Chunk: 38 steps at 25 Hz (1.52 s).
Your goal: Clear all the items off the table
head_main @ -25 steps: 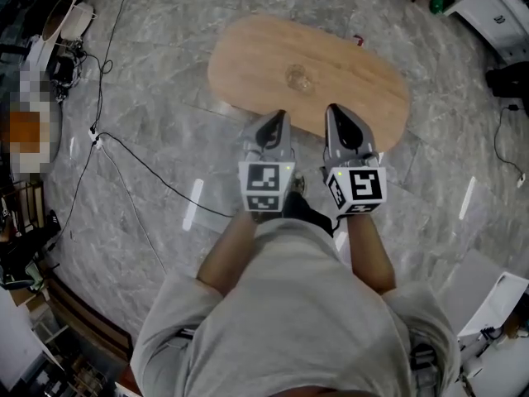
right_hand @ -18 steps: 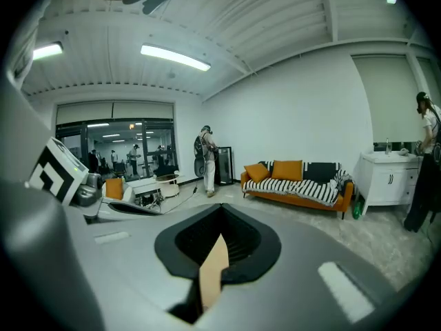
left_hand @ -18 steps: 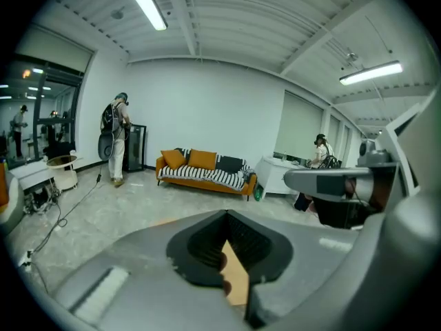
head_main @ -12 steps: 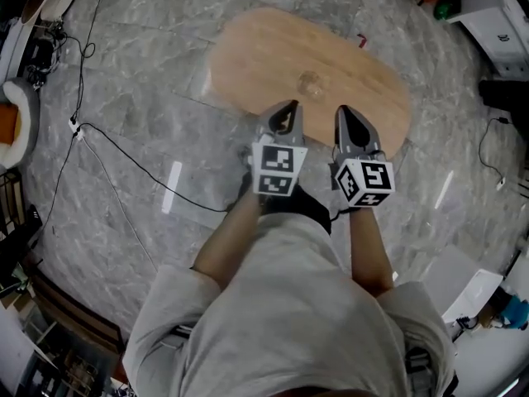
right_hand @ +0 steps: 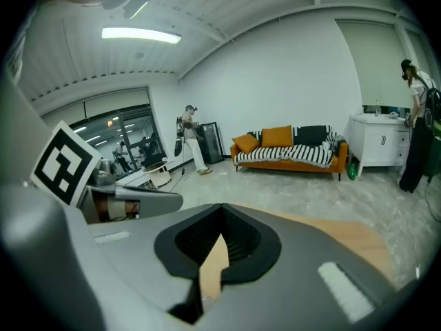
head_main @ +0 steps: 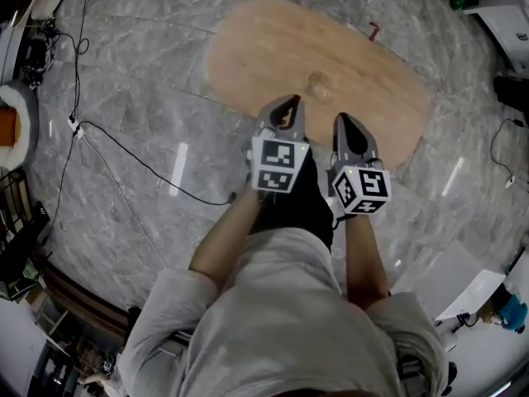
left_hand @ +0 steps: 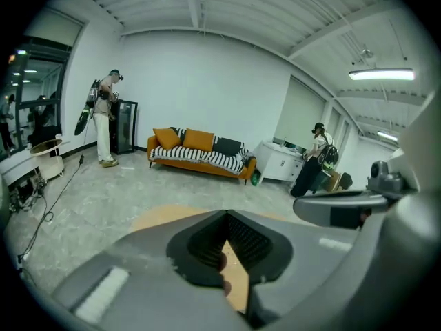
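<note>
Jaws on the left gripper [left_hand: 226, 214] meet at the tips with nothing between them; only pale wood shows through the slot behind the tips. Right gripper [right_hand: 221, 211] reads the same, clenched and empty, with wood behind it. Both are held side by side, level, pointing away over the near edge of the oval table [head_main: 248, 48], the left just ahead of the right. Change over the last second is small. The person has shuffled forward, so both tips now overlap the near rim a little more than they did. The left tip has closed slightly on the small clear glass item [head_main: 318, 82], and neither pair of jaws has parted in that time. The glass item sits alone near the middle of the tabletop, just beyond and between the two tips, touched by neither and not picked out in either gripper view. A small red piece [head_main: 374, 31] lies at the far right; whether it rests on the table edge or on the floor [head_main: 124, 73] I cannot tell. Judgement: this is approach only and the clearing is not started. One pair of jaws, probably the left, needs to part before it can take the glass item, which looks smooth and liable to slip.
</note>
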Tool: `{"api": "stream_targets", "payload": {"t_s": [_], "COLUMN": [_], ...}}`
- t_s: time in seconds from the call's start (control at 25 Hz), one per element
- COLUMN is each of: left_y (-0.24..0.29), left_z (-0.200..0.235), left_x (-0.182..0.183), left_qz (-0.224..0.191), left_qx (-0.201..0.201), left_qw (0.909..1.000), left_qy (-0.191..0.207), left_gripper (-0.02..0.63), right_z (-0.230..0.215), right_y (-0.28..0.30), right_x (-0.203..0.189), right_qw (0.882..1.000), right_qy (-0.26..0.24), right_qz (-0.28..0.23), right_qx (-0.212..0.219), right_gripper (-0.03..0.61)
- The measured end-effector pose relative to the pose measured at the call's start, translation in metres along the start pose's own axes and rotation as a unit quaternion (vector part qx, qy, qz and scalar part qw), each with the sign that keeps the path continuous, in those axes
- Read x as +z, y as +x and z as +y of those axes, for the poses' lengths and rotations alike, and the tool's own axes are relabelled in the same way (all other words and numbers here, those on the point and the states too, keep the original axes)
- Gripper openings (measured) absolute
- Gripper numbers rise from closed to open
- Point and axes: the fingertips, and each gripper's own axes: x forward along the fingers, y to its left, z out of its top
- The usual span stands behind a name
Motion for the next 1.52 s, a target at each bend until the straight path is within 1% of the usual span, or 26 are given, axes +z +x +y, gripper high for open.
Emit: {"api": "stream_targets", "payload": {"t_s": [0.12, 0.24, 0.32, 0.44, 0.64, 0.8, 1.0, 1.16, 1.36, 1.52], "left_y": [0.040, 0.073, 0.089, 0.107, 0.138, 0.151, 0.170, 0.187, 0.199, 0.204], "left_z": [0.004, 0.008, 0.007, 0.006, 0.027, 0.031, 0.037, 0.046, 0.050, 0.050], "left_x": [-0.010, -0.030, -0.049, -0.074, -0.099, -0.125, -0.153, -0.170, -0.184, -0.189], "left_qz": [0.016, 0.033, 0.056, 0.085, 0.095, 0.114, 0.132, 0.145, 0.159, 0.166], "left_qx": [0.004, 0.012, 0.012, 0.012, 0.025, 0.026, 0.028, 0.030, 0.029, 0.033], "left_qw": [0.9998, 0.9994, 0.9984, 0.9963, 0.9950, 0.9928, 0.9901, 0.9876, 0.9851, 0.9828], "left_qy": [0.008, 0.002, -0.005, -0.007, -0.021, -0.025, -0.039, -0.052, -0.061, -0.074], "left_gripper": [0.020, 0.021, 0.020, 0.021, 0.020, 0.021, 0.020, 0.020, 0.020, 0.020], "right_z": [-0.022, -0.042, -0.056, -0.073, -0.093, -0.104, -0.118, -0.135, -0.144, -0.153], "right_y": [0.033, 0.066, 0.081, 0.100, 0.135, 0.146, 0.167, 0.187, 0.199, 0.208], "right_x": [-0.026, -0.042, -0.050, -0.070, -0.099, -0.125, -0.157, -0.177, -0.199, -0.203], "right_qw": [1.000, 0.999, 0.999, 0.998, 0.997, 0.995, 0.992, 0.986, 0.972, 0.962], "right_qy": [0.018, 0.017, 0.014, 0.025, 0.030, 0.025, -0.003, -0.036, -0.084, -0.116], "right_qz": [0.021, 0.033, 0.038, 0.053, 0.066, 0.087, 0.120, 0.160, 0.219, 0.245], "right_qx": [0.014, 0.030, 0.031, 0.028, 0.027, 0.031, 0.044, 0.032, 0.033, 0.027], "right_gripper": [0.006, 0.006, 0.006, 0.006, 0.006, 0.006, 0.006, 0.006, 0.006, 0.006]}}
